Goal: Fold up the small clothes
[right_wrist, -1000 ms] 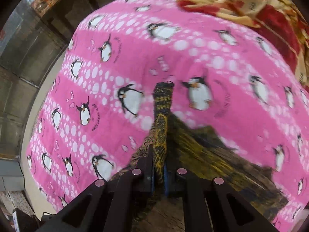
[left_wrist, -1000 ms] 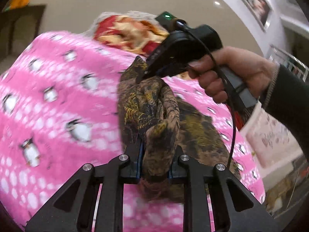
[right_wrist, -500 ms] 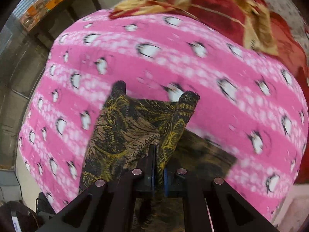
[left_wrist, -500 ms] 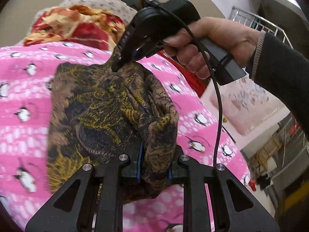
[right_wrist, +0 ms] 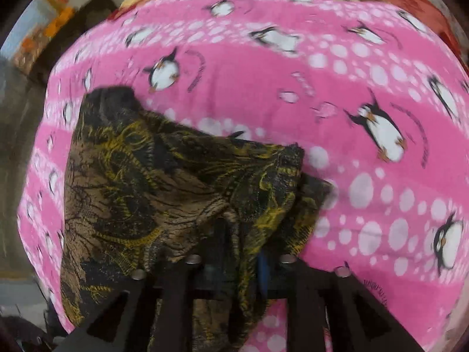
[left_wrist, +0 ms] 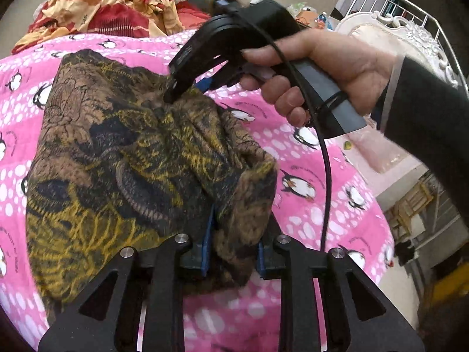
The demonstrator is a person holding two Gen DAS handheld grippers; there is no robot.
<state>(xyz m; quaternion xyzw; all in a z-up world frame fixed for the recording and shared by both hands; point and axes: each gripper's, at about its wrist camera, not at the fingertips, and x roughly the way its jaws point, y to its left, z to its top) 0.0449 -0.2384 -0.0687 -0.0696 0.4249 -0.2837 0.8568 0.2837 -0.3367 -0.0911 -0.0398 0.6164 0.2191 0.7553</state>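
Right wrist view motion-blurred, right tongs (right_wrist: 234, 252) tips buried under patterned garment (right_wrist: 140, 193)

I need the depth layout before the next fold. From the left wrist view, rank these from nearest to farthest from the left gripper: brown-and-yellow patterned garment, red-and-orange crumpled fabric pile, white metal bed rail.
1. Brown-and-yellow patterned garment: between the left gripper fingers.
2. Red-and-orange crumpled fabric pile: at the pink penguin blanket far edge, upper left.
3. White metal bed rail: upper right, beyond the bed.
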